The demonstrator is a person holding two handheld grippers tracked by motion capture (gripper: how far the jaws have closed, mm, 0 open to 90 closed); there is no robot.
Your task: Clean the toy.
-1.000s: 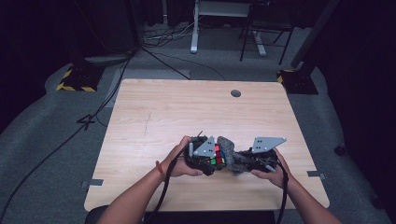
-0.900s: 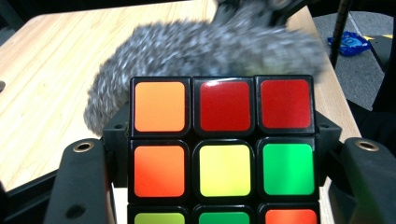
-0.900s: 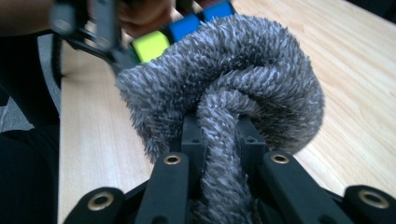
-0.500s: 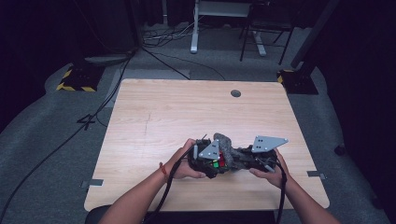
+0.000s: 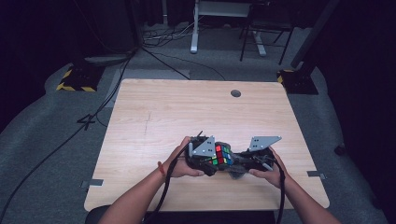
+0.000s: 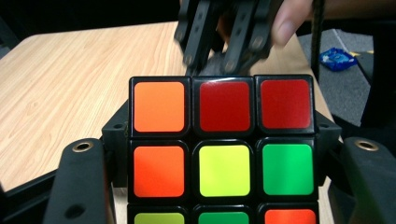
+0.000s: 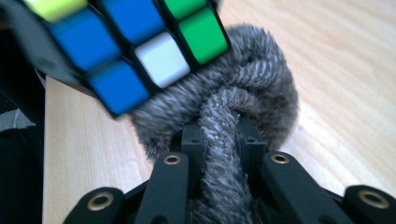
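- Left gripper [image 5: 212, 161]: jaws clamped on the puzzle cube [image 5: 222, 155], held just above the table [image 5: 163, 112] near its front edge. The grip looks meant to steady the cube.
- Grey cloth [image 7: 243, 93]: bunched, pressed against the cube's underside, probably wiping it.
- Right gripper [image 5: 243, 164]: jaws pinched shut on the cloth's twisted tail [image 7: 224, 154], so the wad stays firm against the cube.
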